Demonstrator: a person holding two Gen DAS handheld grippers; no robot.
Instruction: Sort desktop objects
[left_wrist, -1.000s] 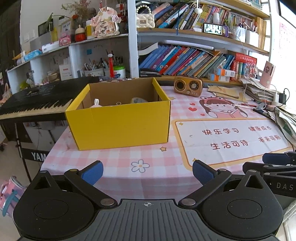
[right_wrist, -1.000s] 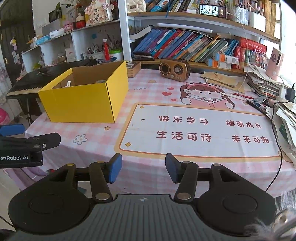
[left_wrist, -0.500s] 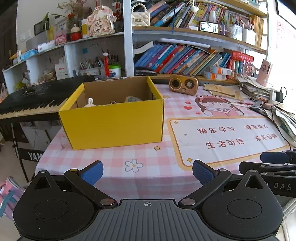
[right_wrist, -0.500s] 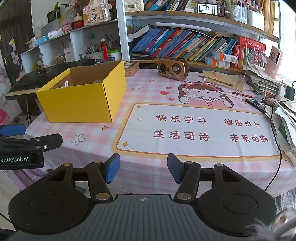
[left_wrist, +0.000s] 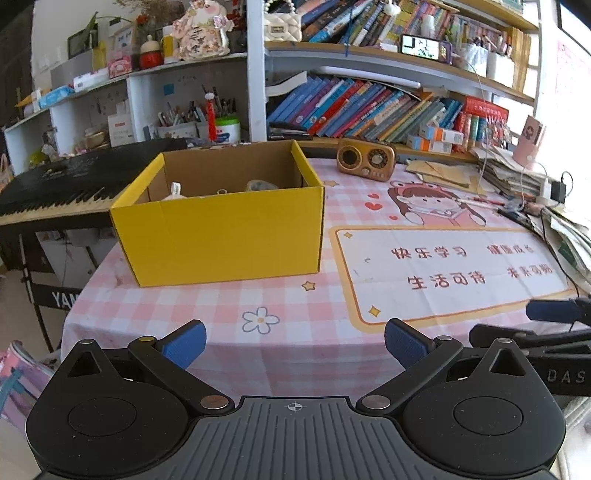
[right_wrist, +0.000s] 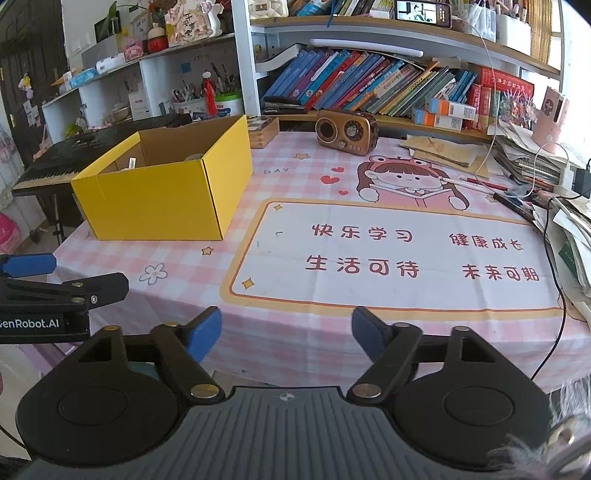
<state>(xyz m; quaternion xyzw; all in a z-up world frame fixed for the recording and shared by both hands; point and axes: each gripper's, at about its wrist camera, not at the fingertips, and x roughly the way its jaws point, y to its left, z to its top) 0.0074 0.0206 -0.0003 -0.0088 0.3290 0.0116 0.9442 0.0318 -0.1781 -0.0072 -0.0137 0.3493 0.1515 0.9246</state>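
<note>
An open yellow cardboard box (left_wrist: 225, 232) (right_wrist: 159, 199) stands on the left part of the pink checked tablecloth (left_wrist: 229, 310) (right_wrist: 314, 155); small items lie inside, mostly hidden by its walls. My left gripper (left_wrist: 293, 343) hovers over the table's near edge in front of the box, open, nothing between its blue pads. My right gripper (right_wrist: 286, 332) hangs to the right at the same edge; its jaws are opening and hold nothing. Each gripper shows at the side of the other's view.
A brown retro radio (left_wrist: 365, 158) (right_wrist: 347, 131) stands at the back of the table before a bookshelf. Papers, pens and cables (right_wrist: 535, 177) pile up on the right. A black keyboard (left_wrist: 55, 192) sits left of the table. A small wooden box (right_wrist: 262, 131) lies behind the yellow box.
The right gripper's jaws have spread much wider apart. The left wrist view has shifted slightly, so the box sits a little further left. Nothing on the table has moved.
</note>
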